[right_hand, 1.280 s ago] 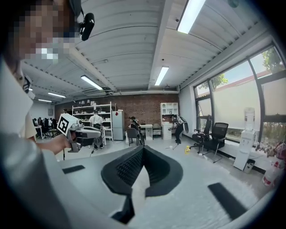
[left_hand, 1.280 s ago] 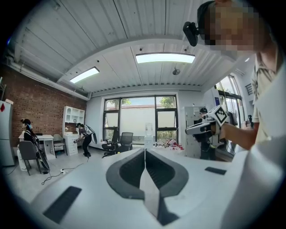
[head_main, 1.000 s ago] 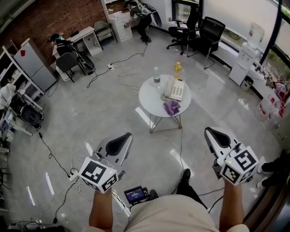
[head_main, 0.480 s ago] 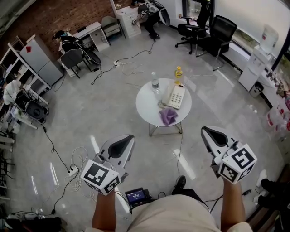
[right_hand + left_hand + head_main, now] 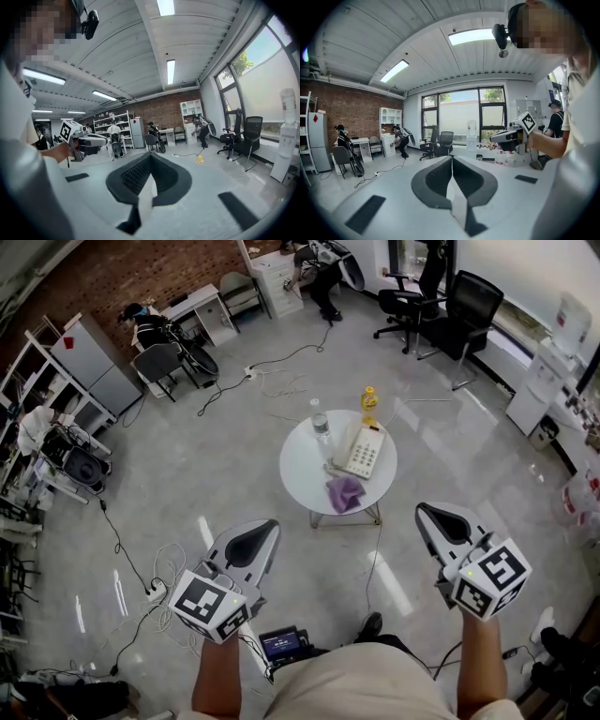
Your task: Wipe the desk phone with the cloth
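A cream desk phone [image 5: 361, 451] lies on the round white table [image 5: 305, 465] ahead of me in the head view. A crumpled purple cloth [image 5: 344, 491] lies on the table's near side, just in front of the phone. My left gripper [image 5: 263, 526] and right gripper [image 5: 427, 513] are held out low, well short of the table, both shut and holding nothing. The left gripper view shows its shut jaws [image 5: 452, 159] and the right gripper [image 5: 511, 135] beside it. The right gripper view shows shut jaws [image 5: 151, 157] and the left gripper [image 5: 89, 139]. Neither gripper view shows the table.
A clear water bottle [image 5: 320, 418] and a yellow bottle [image 5: 369, 401] stand at the table's far side. Cables and a power strip [image 5: 155, 592] lie on the floor at left; a small screen device [image 5: 281, 643] lies by my feet. Black office chairs [image 5: 464, 301] stand beyond.
The table with phone and cloth has come closer and lower in the head view as I walk toward it. Both grippers keep their pose, still shut.
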Demonstrator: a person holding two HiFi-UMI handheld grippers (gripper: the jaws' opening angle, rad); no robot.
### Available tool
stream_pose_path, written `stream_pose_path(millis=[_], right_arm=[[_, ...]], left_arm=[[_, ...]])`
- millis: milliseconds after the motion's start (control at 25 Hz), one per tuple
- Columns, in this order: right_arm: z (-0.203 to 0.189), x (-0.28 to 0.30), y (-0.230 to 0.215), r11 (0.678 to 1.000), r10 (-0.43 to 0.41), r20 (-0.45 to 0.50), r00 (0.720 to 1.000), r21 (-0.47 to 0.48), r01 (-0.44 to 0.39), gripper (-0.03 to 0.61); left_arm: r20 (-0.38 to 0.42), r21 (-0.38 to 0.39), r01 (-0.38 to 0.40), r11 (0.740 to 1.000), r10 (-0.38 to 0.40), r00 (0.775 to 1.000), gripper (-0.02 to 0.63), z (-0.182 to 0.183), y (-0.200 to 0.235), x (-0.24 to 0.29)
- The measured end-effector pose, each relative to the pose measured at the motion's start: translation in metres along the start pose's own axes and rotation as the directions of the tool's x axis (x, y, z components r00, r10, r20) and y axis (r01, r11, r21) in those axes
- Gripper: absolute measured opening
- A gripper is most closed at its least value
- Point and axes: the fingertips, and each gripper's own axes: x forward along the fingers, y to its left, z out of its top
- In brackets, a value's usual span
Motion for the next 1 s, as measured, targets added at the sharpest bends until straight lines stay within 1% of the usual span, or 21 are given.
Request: stream_pose_path(millis=[240,440,600,760,880,1000], right_arm=[[-0.003,0.002,-0.038,1.000,0.004,0.008,1.000,0.016,-0.004,-0.008],[-0.013,0.010,-0.059,0.999,-0.027,-0.003,1.000,0.040,0.027,-0.008],[-0.017,0.033,-0.074,0.996,-0.073,-0.022,0.997,0.053,0.075,-0.008],[-0.011,0.059,-0.087,0.987,-0.152,-0.026,0.988,0.058,0.153,-0.008],[-0.003,0.078,-0.093,0.975,-0.206,-0.029,0.978,0.076,0.208,-0.008],[0.005,0.103,-0.101,0.967,-0.240,-0.039,0.970,0.077,0.243,-0.008]], left_arm=[[-0.017,0.009,0.004,1.000,-0.004,1.000,0.009,0.002,-0.010,0.037],[-0.031,0.008,0.046,0.999,-0.046,0.998,0.009,-0.005,-0.004,0.066],[-0.018,-0.002,0.098,0.995,-0.098,0.995,0.009,-0.009,0.025,0.096],[-0.016,-0.004,0.178,0.984,-0.178,0.984,0.009,-0.011,0.057,0.130],[-0.009,0.005,0.231,0.973,-0.231,0.973,0.009,-0.002,0.083,0.157],[0.005,0.008,0.277,0.961,-0.277,0.961,0.009,0.010,0.108,0.183]])
